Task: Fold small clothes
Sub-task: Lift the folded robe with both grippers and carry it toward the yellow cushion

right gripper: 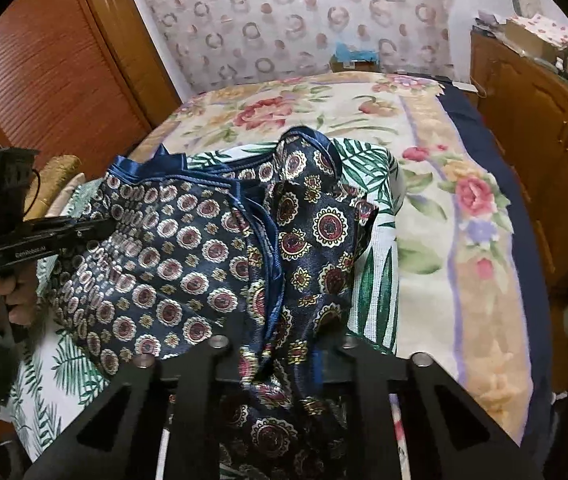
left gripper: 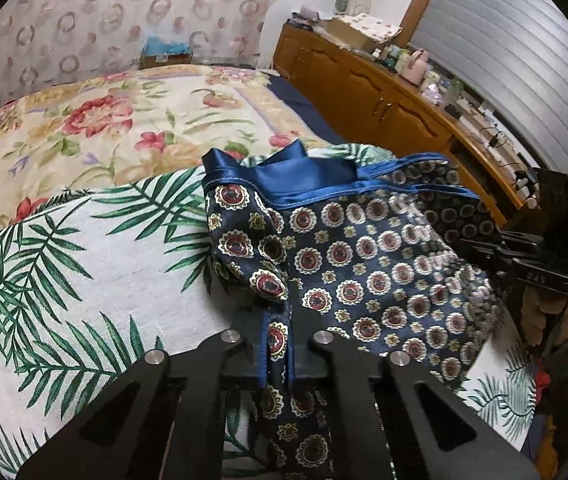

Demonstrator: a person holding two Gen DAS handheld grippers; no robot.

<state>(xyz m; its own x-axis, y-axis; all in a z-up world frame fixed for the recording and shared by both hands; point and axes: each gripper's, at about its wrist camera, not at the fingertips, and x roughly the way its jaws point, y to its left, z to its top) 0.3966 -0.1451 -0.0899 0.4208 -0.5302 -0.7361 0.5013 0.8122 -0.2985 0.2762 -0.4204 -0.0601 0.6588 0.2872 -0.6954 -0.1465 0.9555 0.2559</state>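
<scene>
A navy garment (left gripper: 344,264) with round medallion print and a shiny blue waistband (left gripper: 304,178) lies rumpled on a palm-leaf cloth (left gripper: 104,264). My left gripper (left gripper: 278,356) is shut on a blue-trimmed hem of it, and a strip of fabric hangs down between the fingers. My right gripper (right gripper: 284,360) is shut on a bunched fold at the other side of the garment (right gripper: 188,248). Each gripper shows in the other's view, pressed into the fabric: the right gripper (left gripper: 480,246) at the far right, the left gripper (right gripper: 102,227) at the far left, each held by a hand.
The palm-leaf cloth (right gripper: 380,272) lies on a floral bedspread (left gripper: 124,120) over a bed. A wooden cabinet (left gripper: 364,92) topped with small items runs along the right. A wooden wardrobe (right gripper: 44,80) stands on the left, and a patterned curtain (right gripper: 304,12) hangs behind.
</scene>
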